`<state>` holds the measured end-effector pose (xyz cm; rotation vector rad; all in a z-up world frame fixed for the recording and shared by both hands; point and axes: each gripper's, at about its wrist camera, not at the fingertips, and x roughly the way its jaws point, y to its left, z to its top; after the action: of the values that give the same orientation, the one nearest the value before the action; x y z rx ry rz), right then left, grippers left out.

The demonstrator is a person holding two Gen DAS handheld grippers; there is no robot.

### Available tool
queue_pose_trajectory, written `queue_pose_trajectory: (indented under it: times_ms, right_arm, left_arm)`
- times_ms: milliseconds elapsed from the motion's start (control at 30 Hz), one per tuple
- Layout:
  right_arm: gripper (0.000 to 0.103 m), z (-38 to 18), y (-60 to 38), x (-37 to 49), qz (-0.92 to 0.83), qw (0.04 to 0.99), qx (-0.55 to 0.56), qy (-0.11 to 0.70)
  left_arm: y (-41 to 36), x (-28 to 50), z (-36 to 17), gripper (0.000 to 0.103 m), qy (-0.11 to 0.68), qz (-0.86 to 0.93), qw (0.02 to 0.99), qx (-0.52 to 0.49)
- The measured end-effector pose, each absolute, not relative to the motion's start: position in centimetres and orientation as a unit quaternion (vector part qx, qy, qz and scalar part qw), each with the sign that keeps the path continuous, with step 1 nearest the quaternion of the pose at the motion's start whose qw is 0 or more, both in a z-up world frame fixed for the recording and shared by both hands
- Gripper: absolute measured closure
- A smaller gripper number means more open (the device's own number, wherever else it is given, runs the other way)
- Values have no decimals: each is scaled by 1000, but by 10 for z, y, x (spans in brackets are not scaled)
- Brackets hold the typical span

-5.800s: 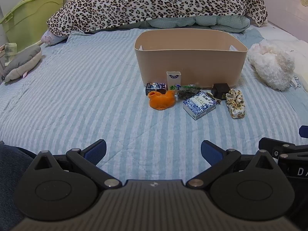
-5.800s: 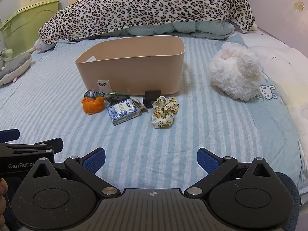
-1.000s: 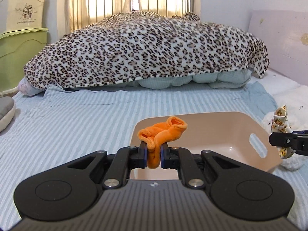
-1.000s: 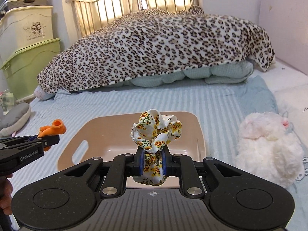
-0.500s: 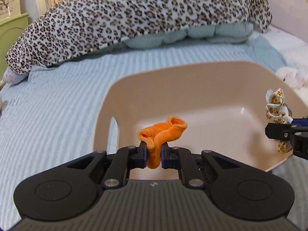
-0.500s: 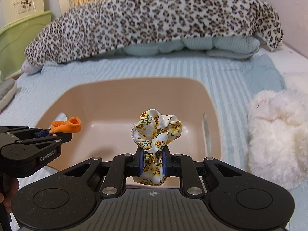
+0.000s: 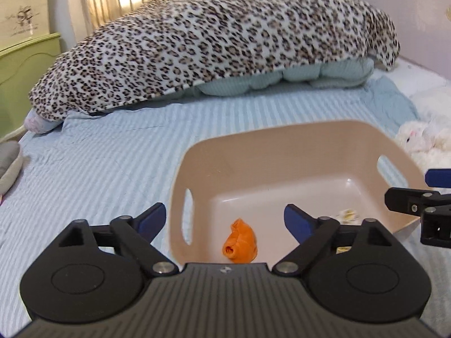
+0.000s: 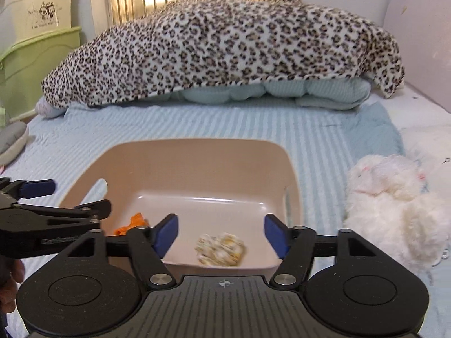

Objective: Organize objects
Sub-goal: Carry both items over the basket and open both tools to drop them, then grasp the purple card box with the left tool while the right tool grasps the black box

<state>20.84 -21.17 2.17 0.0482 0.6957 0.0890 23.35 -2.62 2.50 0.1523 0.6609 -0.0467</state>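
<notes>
A beige plastic bin (image 7: 282, 140) with handle slots sits on the striped bed; it also shows in the right wrist view (image 8: 197, 155). An orange cloth toy (image 7: 240, 241) lies on the bin floor at its left side, partly seen in the right wrist view (image 8: 132, 224). A floral scrunchie (image 8: 220, 249) lies on the bin floor at the right, blurred; a bit of it shows in the left wrist view (image 7: 347, 214). My left gripper (image 7: 225, 219) is open and empty above the bin. My right gripper (image 8: 221, 235) is open and empty above the scrunchie.
A leopard-print blanket (image 7: 220, 39) over a pale quilt fills the far end of the bed. A white plush toy (image 8: 394, 205) lies right of the bin. Green and cream storage boxes (image 8: 31, 56) stand at the left. A grey cushion (image 8: 11, 138) lies at the left edge.
Both grippers have opened. The orange toy and the floral scrunchie have dropped out of them onto the bin floor. Both grippers sit a little higher and further back.
</notes>
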Motion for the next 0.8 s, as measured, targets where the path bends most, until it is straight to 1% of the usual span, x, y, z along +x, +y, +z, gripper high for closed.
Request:
queue_pose_trajectory:
  times_ms: [200, 367, 400, 467, 800]
  right_arm:
    - [24, 31, -221, 182, 37, 940, 29, 337]
    - [20, 26, -222, 156, 38, 938, 26, 344]
    - [18, 24, -223, 151, 38, 936, 26, 348]
    - [16, 18, -223, 144, 37, 934, 24, 354]
    - [16, -37, -221, 141, 30, 907, 12, 420]
  left_arm:
    - [-16, 204, 39, 11, 324, -23, 943, 67]
    - [-5, 182, 36, 11, 332, -24, 941, 65]
    - [-4, 178, 34, 11, 335, -25, 940, 64]
    - [-1, 173, 29, 11, 342, -27, 937, 64]
    - [6, 170, -23, 11, 401, -18, 913, 70]
